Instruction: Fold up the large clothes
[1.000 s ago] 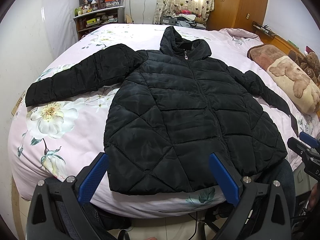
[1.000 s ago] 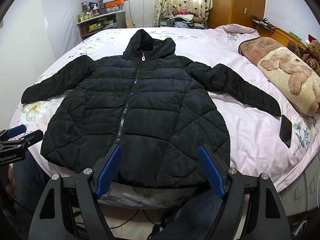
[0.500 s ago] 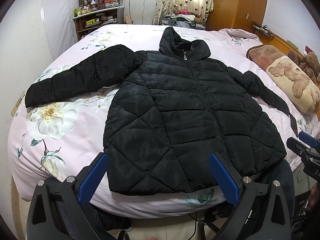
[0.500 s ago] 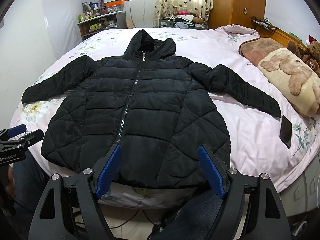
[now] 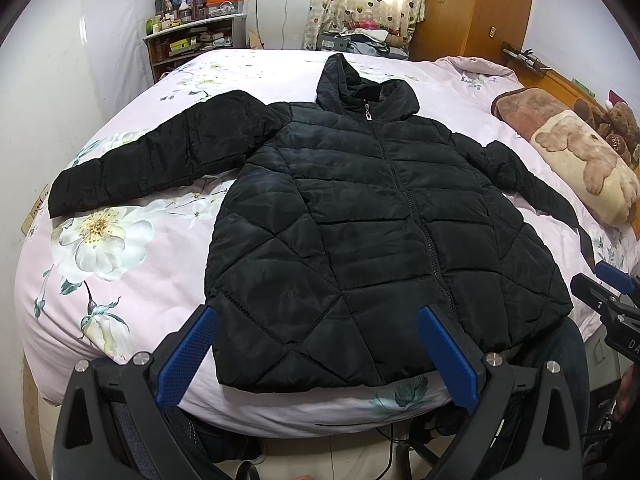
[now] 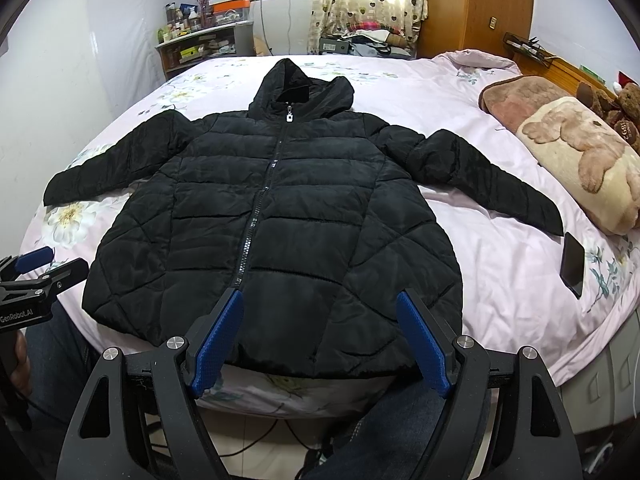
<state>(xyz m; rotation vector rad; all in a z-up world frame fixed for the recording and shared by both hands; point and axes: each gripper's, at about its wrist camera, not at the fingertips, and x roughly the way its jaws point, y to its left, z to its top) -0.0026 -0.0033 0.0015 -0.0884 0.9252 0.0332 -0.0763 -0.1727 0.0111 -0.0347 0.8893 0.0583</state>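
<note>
While both tools are held back off the foot of the bed, nothing is gripped. Left gripper: blue pads spread wide, empty, poised just short of the hem. Right gripper: pads likewise parted, empty, above the hem near the zip's lower end.

Just ahead of both: black hooded puffer jacket, laid face up and zipped shut on the floral bedsheet, hem nearest, close to the mattress edge. Body flat, quilting smooth, no fold made yet.

Further out, to the left of the left gripper: one sleeve spread sideways across the sheet. To the right of the right gripper: the other sleeve, angled outward, cuff near a dark phone lying on the sheet. Beyond that, a bear-print pillow.

Farthest ahead: hood lying flat above the collar, zip pull at the neck.

Step judged: the start, garment spread out but folding not begun. Next move is judged to call for a sleeve to be pinched near its cuff and carried inward across the chest, each gripper on its own side; padded fabric is likely to spring back, so a firm bite is advised. Phone to be kept clear of.
</note>
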